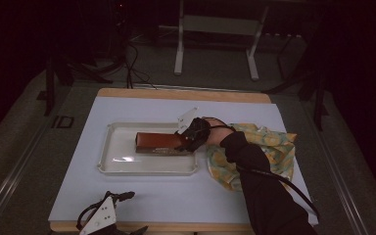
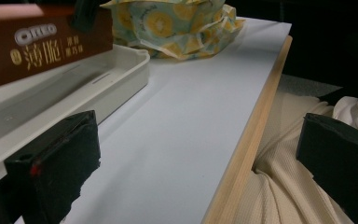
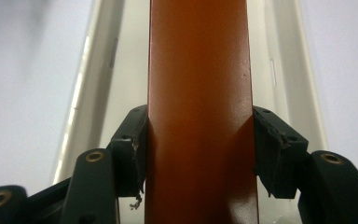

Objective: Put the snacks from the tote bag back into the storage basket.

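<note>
One brown biscuit box (image 1: 157, 141) lies lengthwise in the one white tray (image 1: 112, 165), its near end at about three o'clock of the tray, where the right tool (image 1: 185, 142) is clenched on it. In the right gripper view the two black jaws press against the box's two long sides, with the tray's pale walls running away on either side. The box carries white lettering on its side (seen from the left gripper view (image 2: 37, 44)). The tray (image 2: 121, 70) holds nothing else. One crumpled cloth (image 1: 269, 147) with a yellow and green print lies just beside the tray at its three o'clock, under the person's dark sleeve (image 1: 259, 186).

The left tool (image 1: 103, 220) rests at the bench's near edge, about seven o'clock of the tray, its jaws spread wide and released, gripping nothing. The white bench top (image 1: 176, 200) lies bare between the tray and the wooden near edge (image 2: 242, 154).
</note>
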{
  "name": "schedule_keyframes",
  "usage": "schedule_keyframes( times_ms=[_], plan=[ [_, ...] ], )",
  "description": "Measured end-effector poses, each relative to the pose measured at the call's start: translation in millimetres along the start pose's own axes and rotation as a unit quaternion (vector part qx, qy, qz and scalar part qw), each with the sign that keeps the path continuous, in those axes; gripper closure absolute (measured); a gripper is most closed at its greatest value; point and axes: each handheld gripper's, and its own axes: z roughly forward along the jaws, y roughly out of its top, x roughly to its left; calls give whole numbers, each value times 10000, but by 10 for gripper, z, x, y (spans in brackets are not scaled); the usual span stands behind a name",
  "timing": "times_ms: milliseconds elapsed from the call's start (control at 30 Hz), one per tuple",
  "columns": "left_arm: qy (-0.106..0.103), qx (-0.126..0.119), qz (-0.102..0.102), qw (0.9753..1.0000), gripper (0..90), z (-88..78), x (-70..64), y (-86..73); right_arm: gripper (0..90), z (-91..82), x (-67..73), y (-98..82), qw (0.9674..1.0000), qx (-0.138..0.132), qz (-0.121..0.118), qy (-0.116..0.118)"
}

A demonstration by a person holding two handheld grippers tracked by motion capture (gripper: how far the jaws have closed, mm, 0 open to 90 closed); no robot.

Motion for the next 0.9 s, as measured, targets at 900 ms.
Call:
schedule_keyframes(
  times_ms=[900],
  plan=[
    [-18, 45, 40, 10000, 0, 12, -7, 0, 425, 320, -41, -85, 9981, 579, 91, 190]
  ],
)
